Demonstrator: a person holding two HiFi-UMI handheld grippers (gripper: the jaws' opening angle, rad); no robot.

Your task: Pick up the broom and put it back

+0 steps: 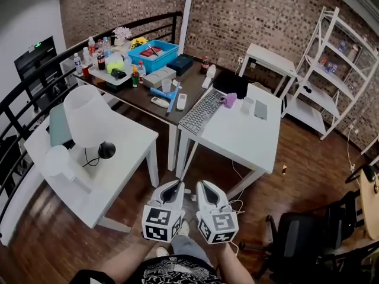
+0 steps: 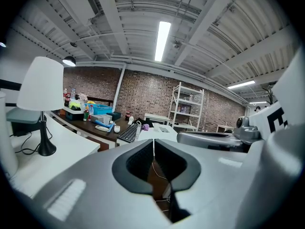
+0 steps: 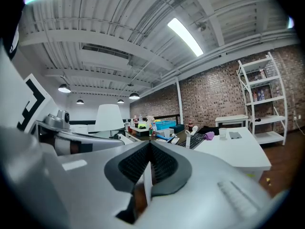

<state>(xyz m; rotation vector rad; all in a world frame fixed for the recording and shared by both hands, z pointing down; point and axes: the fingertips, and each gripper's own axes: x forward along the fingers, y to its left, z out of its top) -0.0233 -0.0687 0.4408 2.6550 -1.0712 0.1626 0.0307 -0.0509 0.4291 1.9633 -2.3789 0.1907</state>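
Left claw [image 1: 176,184], right claw [image 1: 201,184] — pale grey, b&w marker cubes [image 1: 157,224], black pads [image 2: 137,162].

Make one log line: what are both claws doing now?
left claw: shut, empty | right claw: shut, empty | broom: not seen | ahead: white rectangular table

Two claws [image 1: 177,183] [image 1: 202,183], one lamp [image 1: 86,120], one keyboard [image 1: 201,111], one blue bin [image 1: 153,55], one dark table [image 1: 192,78].

Lamp [image 1: 87,120] stands on table [image 1: 127,158], left of keyboard [image 1: 202,111].
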